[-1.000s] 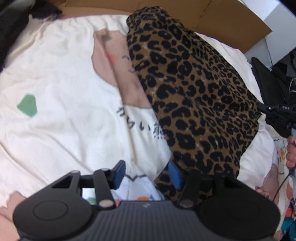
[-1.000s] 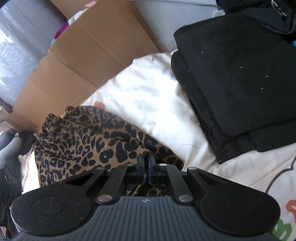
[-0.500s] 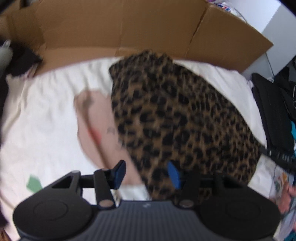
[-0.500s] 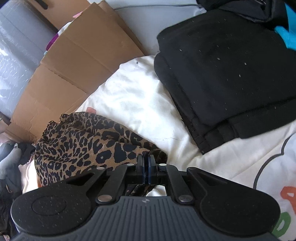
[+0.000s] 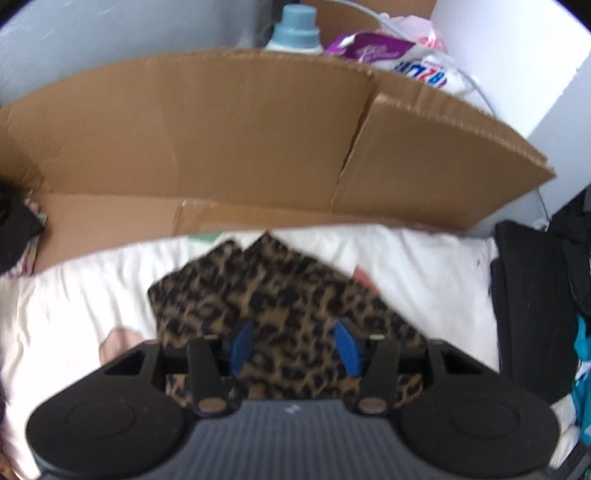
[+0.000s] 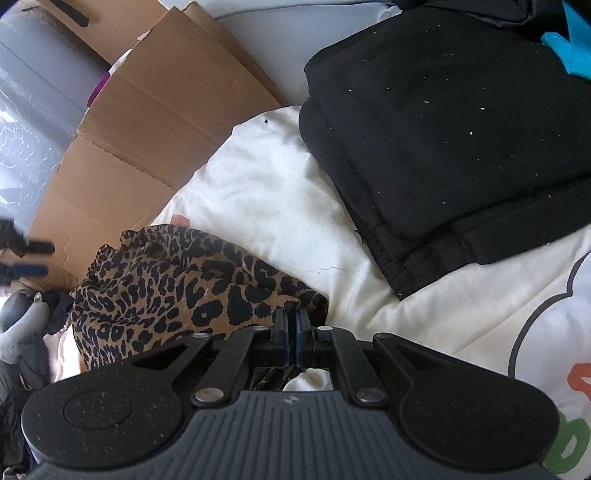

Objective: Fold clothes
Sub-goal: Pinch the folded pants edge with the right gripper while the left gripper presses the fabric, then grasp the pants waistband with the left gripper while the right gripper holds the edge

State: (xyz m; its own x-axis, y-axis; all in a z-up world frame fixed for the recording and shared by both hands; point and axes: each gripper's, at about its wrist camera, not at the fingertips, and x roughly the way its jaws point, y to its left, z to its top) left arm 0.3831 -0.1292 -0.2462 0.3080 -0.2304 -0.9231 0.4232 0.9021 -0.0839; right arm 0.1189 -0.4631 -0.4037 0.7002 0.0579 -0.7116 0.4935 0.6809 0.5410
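Leopard-print garment (image 6: pixel 177 284): brown fabric with black spots, lying bunched on the white printed bed cover (image 6: pixel 266 206), between the cardboard and the black clothes. In the left wrist view it (image 5: pixel 266 295) fills the lower middle, its far corners pointing toward the cardboard; this view is blurred.

Right gripper (image 6: pixel 292 334): black frame, blue pads; jaws closed together, pinching the near corner of the leopard-print garment, a fold of which shows under the frame.

Left gripper (image 5: pixel 291 345): black frame, blue pads; jaws standing apart above the leopard-print garment, with the fabric seen between and behind them. Whether the pads touch the cloth cannot be told through the blur. In the right wrist view this gripper shows only as a blurred dark shape at the far left edge.

Flattened brown corrugated cardboard sheet (image 5: pixel 221 140): standing along the far edge of the bed.

Folded black garment stack (image 6: pixel 454 140): resting on the white cover, to the right of the leopard print and apart from it.

White bottle with blue-grey cap (image 5: pixel 295 29) and purple-and-white plastic packet (image 5: pixel 384 51): behind the cardboard.
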